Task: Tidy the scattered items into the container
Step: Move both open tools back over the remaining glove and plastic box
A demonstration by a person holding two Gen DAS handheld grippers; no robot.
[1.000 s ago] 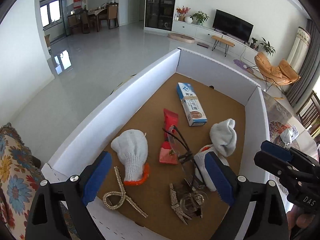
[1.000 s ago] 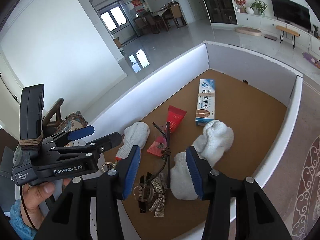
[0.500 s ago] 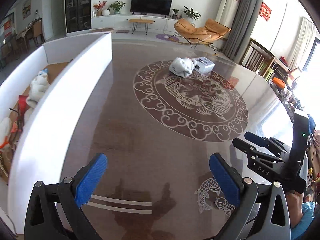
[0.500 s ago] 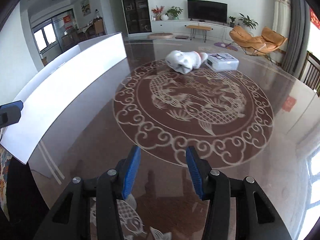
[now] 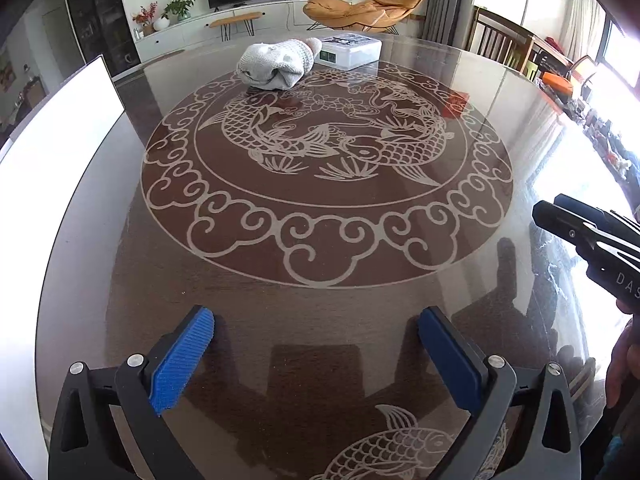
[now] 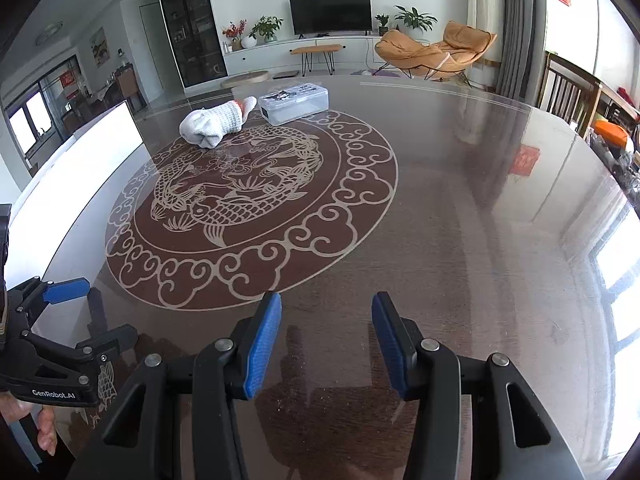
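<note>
Upper centre of glossy round table (image 5: 320, 300), carp inlay: knitted glove (image 5: 276, 65) touching clear plastic box (image 5: 352, 51); white container (image 5: 60, 136) left. Left gripper (image 5: 316, 344), right gripper (image 6: 326, 340) spread, empty.

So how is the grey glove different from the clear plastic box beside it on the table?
The glove is soft, knitted and crumpled, while the box is stiff with flat sides and straight edges. The glove is opaque pale grey with an orange cuff; the box is see-through with a printed lid. In the right wrist view the glove lies nearer the white container than the box does. Both rest on the far part of the table, close together, and neither gripper holds them.
</note>
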